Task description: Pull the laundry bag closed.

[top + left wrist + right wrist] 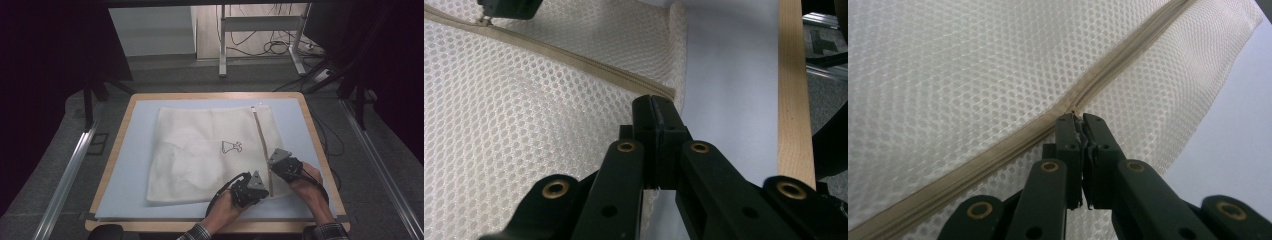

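We see the white mesh laundry bag (210, 150) flat on the blue mat (130, 165), centre of the table | left gripper (655, 107) clenched on the bag's edge at the zipper's (998, 145) end, 6 o'clock | right gripper (1077, 120) clenched on the zipper pull, 4 o'clock of the bag, near the left one.

A wood-edged table (312, 131) carries a pale blue mat (135, 150) — on it, flat, a white mesh bag (200, 150).
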`<state>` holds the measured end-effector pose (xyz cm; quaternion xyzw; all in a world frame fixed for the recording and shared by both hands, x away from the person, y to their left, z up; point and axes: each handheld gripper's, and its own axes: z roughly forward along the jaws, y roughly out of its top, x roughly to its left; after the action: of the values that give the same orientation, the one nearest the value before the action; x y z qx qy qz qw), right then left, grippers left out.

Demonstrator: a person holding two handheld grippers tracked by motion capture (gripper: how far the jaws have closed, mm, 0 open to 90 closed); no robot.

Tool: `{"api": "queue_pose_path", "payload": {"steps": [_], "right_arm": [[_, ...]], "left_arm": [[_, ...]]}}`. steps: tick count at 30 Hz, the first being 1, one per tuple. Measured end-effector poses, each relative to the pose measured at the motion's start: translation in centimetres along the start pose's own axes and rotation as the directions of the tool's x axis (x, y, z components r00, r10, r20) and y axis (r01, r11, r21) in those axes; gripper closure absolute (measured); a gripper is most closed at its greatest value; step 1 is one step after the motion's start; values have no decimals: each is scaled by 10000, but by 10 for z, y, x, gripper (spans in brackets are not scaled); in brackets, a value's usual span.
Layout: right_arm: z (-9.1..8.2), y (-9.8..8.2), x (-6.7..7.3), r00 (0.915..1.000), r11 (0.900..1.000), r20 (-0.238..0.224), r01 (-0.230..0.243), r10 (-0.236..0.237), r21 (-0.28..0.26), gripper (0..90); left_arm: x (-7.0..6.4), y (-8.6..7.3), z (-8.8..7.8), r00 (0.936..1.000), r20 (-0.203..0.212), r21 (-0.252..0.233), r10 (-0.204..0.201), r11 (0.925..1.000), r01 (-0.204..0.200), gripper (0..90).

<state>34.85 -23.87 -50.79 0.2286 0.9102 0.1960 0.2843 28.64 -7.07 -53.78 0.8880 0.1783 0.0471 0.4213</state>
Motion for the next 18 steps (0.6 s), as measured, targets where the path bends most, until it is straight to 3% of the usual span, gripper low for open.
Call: {"api": "queue_pose_path", "payload": {"steps": [18], "right_arm": [[15,10,-11,9994,9996,263,237,-241,155,858]], "left_arm": [[0,0,0,10000,3,-60,-49,10000,49,899]]}}
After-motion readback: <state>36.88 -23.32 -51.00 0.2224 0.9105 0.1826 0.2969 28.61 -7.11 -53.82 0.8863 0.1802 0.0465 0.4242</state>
